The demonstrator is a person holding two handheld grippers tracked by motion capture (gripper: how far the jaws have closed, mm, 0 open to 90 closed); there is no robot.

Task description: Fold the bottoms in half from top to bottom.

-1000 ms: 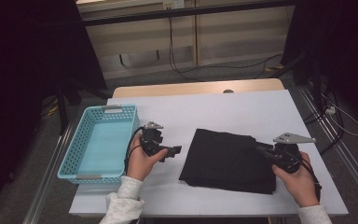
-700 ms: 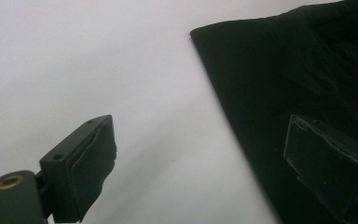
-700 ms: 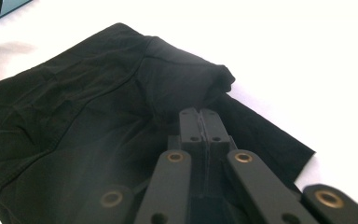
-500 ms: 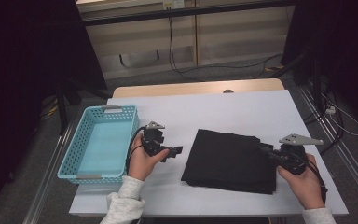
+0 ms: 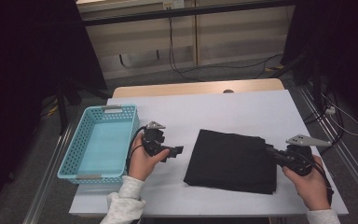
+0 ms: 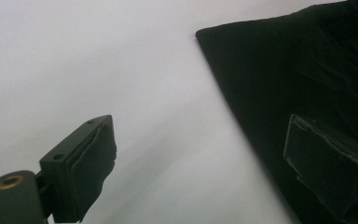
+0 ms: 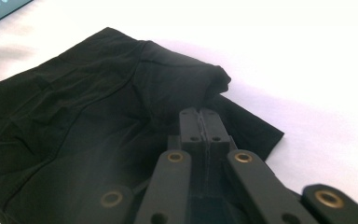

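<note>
A folded black cloth point(image 5: 233, 158) lies flat on the white table point(image 5: 242, 112), right of centre. My right gripper point(image 5: 266, 148) sits at the cloth's right edge. In the right gripper view its jaws are shut point(image 7: 200, 112) on a top layer of the cloth point(image 7: 74, 116), which bulges up at the tips. My left gripper point(image 5: 177, 150) rests just left of the cloth and points toward it. In the left gripper view its jaws stand wide open point(image 6: 200, 128) over bare table, and the cloth's edge point(image 6: 284, 70) lies ahead to the right.
A light blue plastic basket point(image 5: 74, 158) stands at the table's left edge, with nothing in it. A wooden strip point(image 5: 196, 88) runs along the far edge. Dark stands and cables surround the table on the floor.
My right hand has drifted a little to the right and toward the person, with the jaws still shut at the cloth's edge. The left hand has kept still.
</note>
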